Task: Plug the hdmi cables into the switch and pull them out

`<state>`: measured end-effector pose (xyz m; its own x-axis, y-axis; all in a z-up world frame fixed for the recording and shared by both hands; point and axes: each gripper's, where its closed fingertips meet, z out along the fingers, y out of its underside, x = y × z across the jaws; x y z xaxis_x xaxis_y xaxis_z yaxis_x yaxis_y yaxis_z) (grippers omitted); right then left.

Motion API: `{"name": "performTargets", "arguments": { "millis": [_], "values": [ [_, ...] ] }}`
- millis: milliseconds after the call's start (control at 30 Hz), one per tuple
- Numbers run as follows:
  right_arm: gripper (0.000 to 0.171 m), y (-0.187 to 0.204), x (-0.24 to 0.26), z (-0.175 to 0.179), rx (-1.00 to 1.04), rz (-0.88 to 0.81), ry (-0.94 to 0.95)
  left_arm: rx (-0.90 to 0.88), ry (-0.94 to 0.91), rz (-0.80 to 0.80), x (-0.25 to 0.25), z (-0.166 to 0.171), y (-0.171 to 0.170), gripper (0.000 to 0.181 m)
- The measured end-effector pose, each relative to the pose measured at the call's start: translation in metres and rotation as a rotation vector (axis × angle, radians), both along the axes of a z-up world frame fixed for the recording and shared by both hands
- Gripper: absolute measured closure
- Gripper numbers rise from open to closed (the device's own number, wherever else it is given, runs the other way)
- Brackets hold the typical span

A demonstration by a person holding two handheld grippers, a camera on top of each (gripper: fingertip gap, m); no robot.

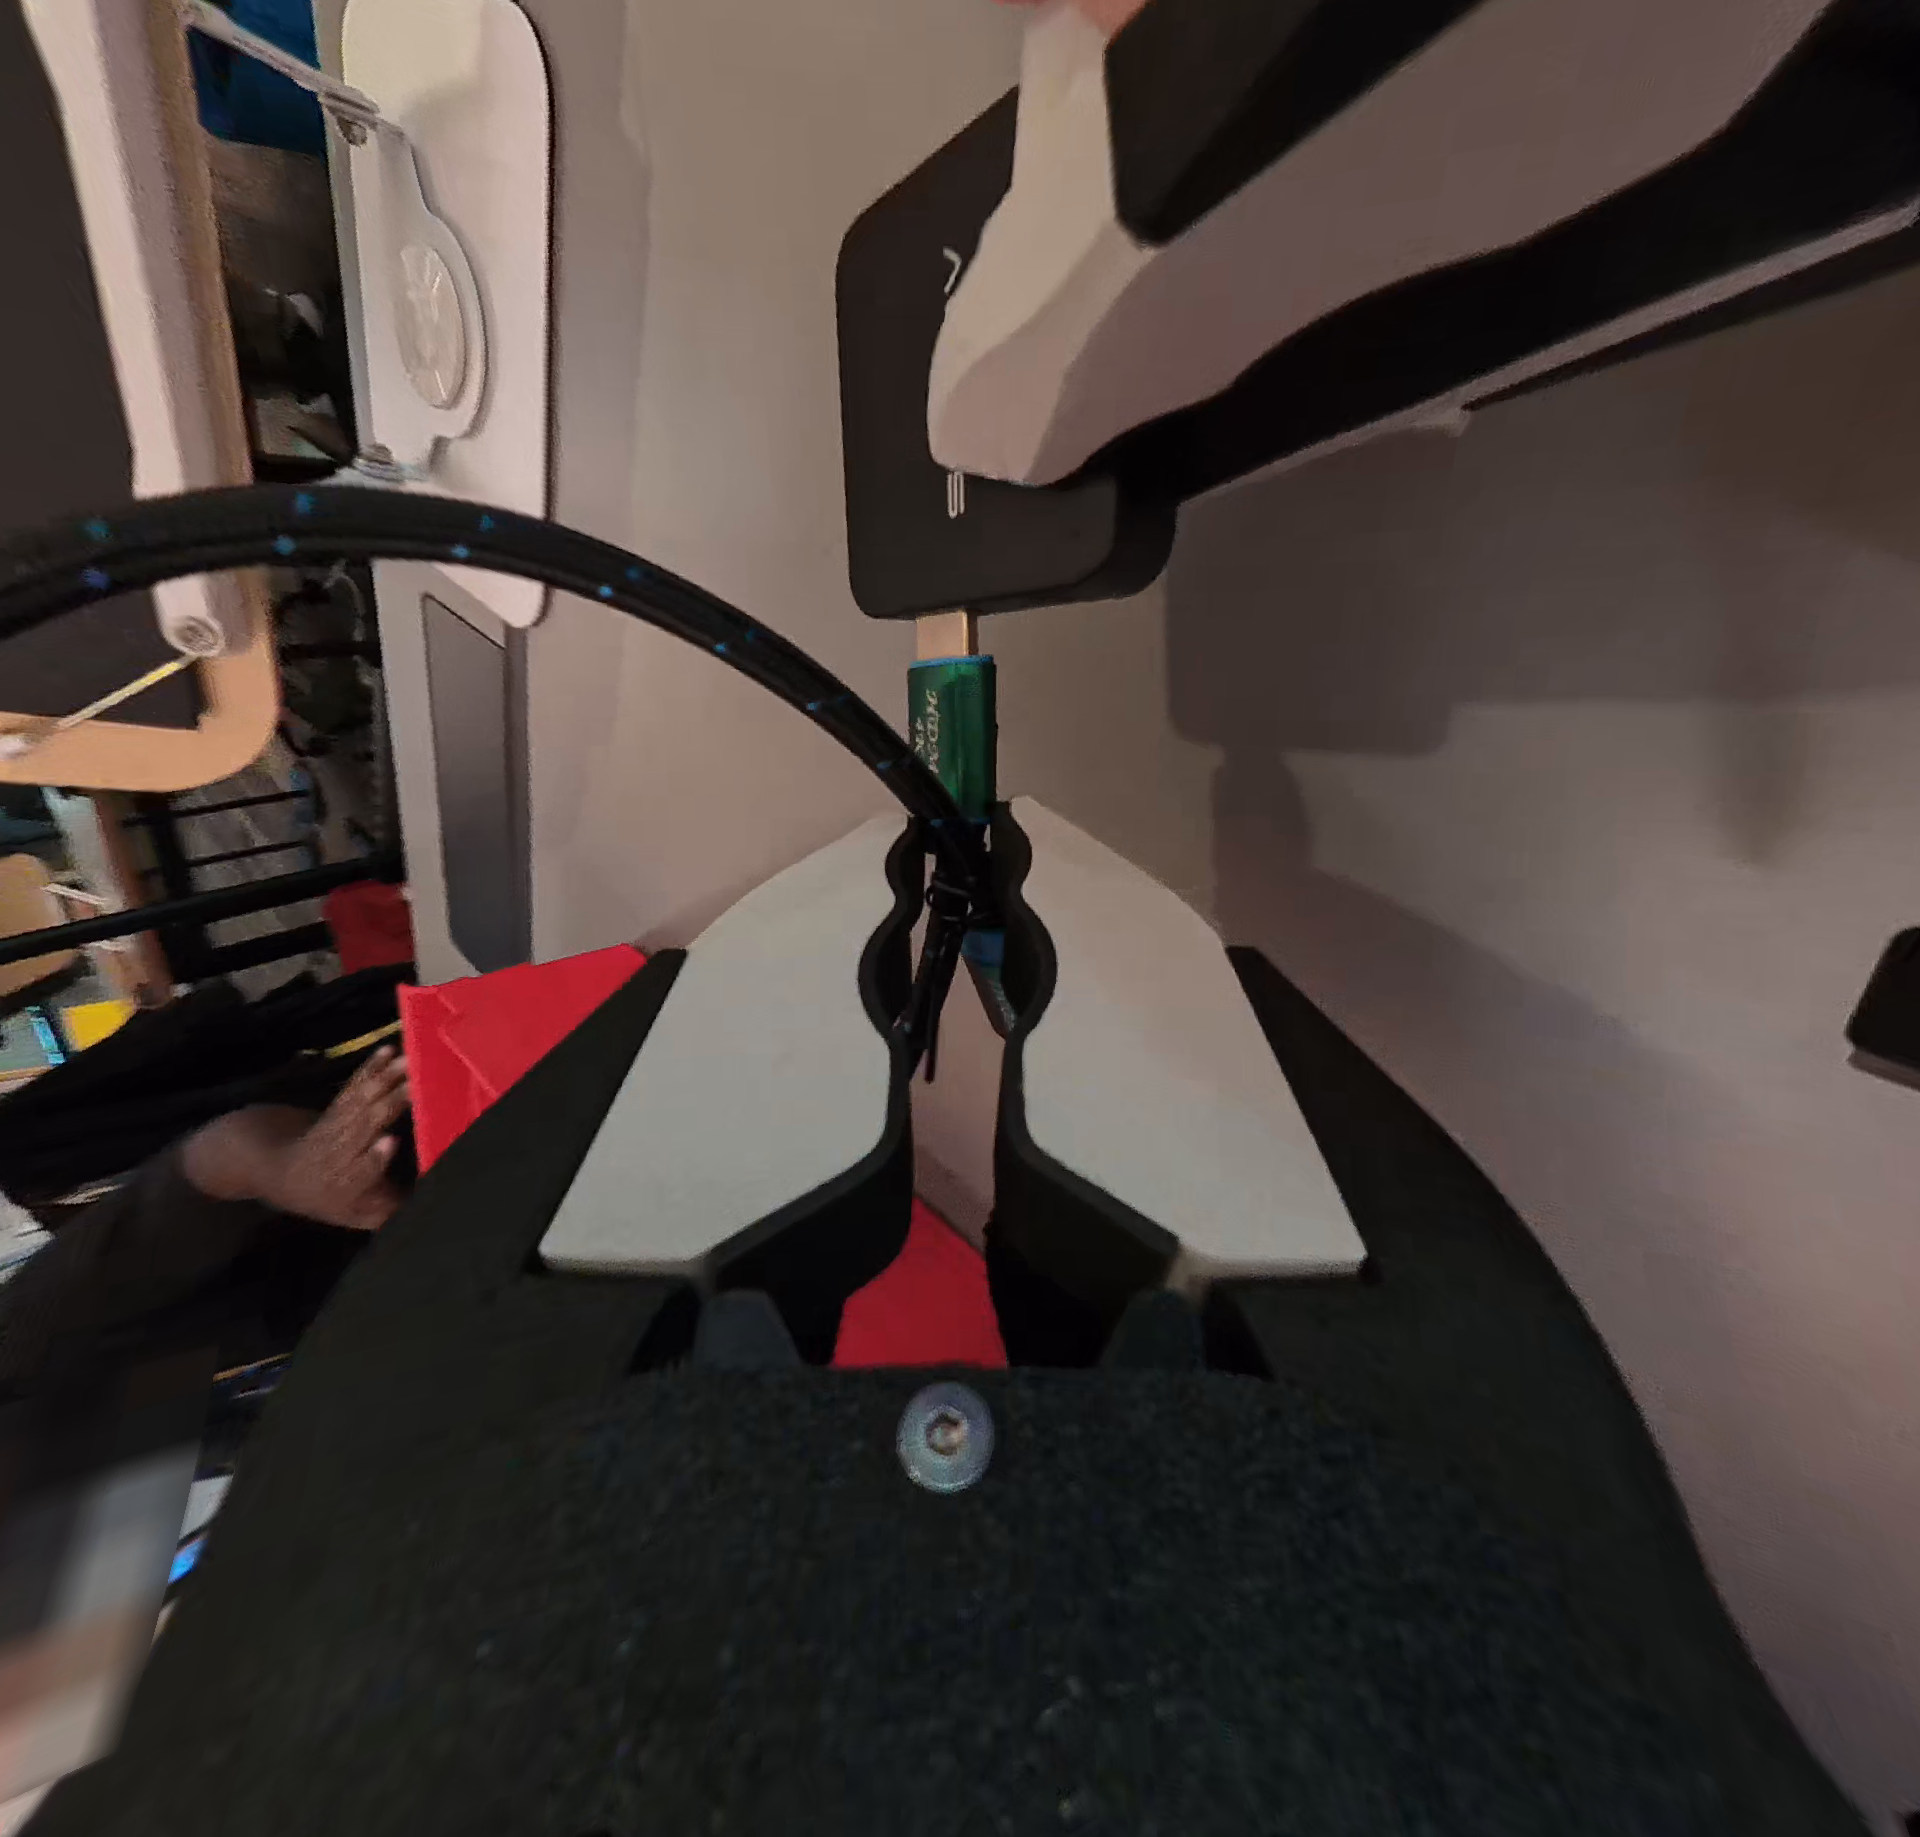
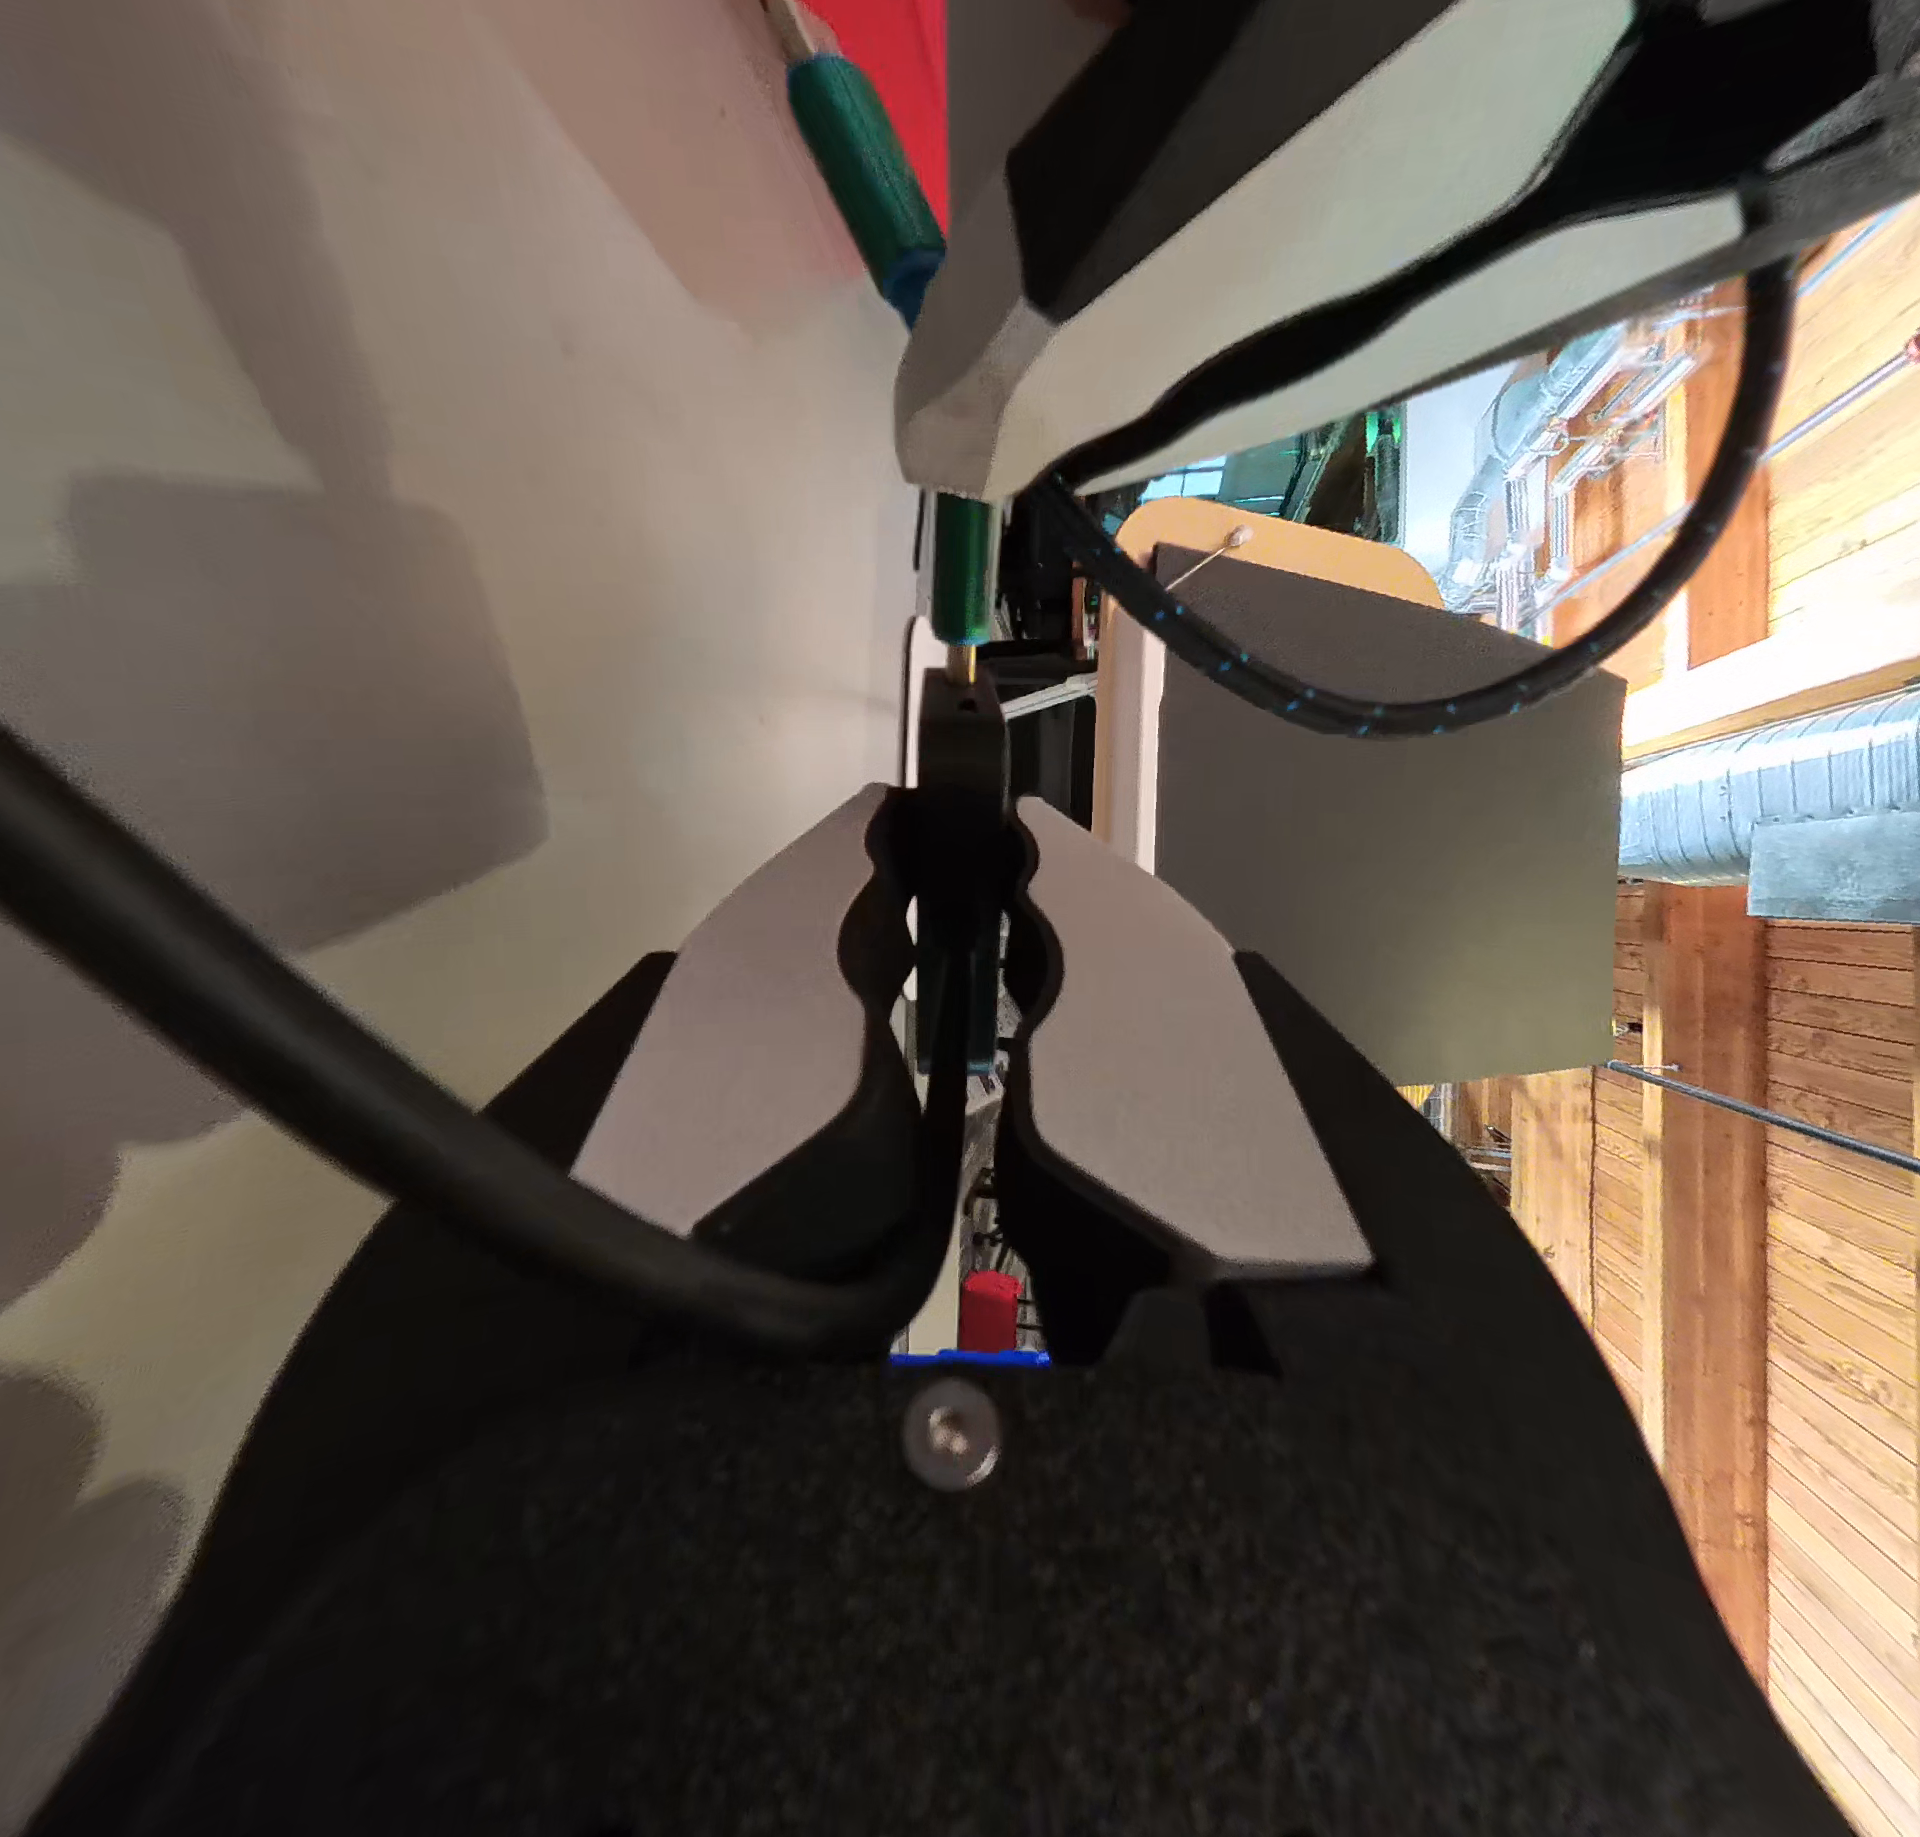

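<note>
My left gripper is shut on the rear of a green HDMI plug. The plug's metal tip sits in the edge of the black switch, with a short length of it showing. My right gripper is shut on the switch. One of its fingers lies across the switch in the left wrist view. The held plug meets the switch from above in the right wrist view. Its braided black cable arcs away to the left. A second green plug lies loose on the white table.
A thick black cable runs from the switch end across my right gripper. A red object lies on the white table. A grey panel and a white plate stand beyond. A person's hand shows at left.
</note>
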<state>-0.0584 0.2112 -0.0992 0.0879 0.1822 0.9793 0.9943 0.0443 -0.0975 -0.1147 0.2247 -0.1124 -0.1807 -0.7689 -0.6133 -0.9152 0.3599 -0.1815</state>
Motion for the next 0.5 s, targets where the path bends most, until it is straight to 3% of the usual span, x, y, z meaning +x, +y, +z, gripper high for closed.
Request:
{"name": "performTargets", "arguments": {
  "millis": [133,500],
  "values": [
    [0.157,-0.001,0.002,0.004,-0.002,0.002,0.051,0.021,-0.044,-0.048,0.006,0.007,-0.003,0.170],
    [0.157,-0.007,-0.012,0.007,-0.008,0.072,0.149,-0.130,-0.198,-0.065,0.011,0.001,0.000,0.169]
  ]
}}
